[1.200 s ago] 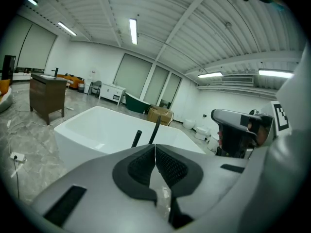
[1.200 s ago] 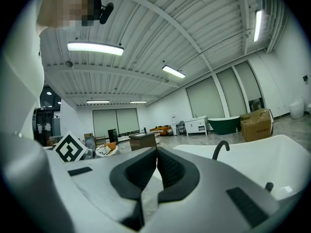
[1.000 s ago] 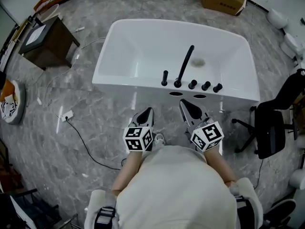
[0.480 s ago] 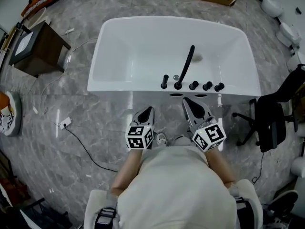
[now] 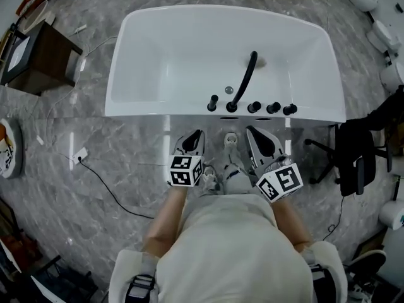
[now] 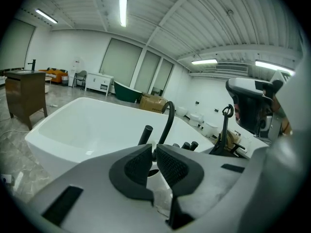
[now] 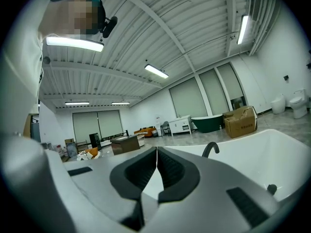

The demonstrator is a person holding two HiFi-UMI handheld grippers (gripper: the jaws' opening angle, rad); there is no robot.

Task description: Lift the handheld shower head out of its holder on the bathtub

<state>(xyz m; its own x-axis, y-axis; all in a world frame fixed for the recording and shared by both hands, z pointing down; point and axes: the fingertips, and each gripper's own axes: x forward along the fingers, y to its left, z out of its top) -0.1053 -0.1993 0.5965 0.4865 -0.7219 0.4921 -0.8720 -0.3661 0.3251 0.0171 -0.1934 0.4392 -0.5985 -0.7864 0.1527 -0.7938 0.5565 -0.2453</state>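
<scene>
While the person stands at the near side of the white bathtub, the left gripper hangs just short of its rim, jaws pressed together with nothing between them. Up on the rim, the black handheld shower head sits upright in its holder, leftmost of the fittings, with the curved spout beside it and three knobs further right. The right gripper is likewise closed and empty, near the rim.

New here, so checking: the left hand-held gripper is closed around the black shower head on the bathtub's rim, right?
No: the left hand-held gripper is closed on nothing; the left gripper view shows the shower head on the bathtub rim beyond it.
</scene>
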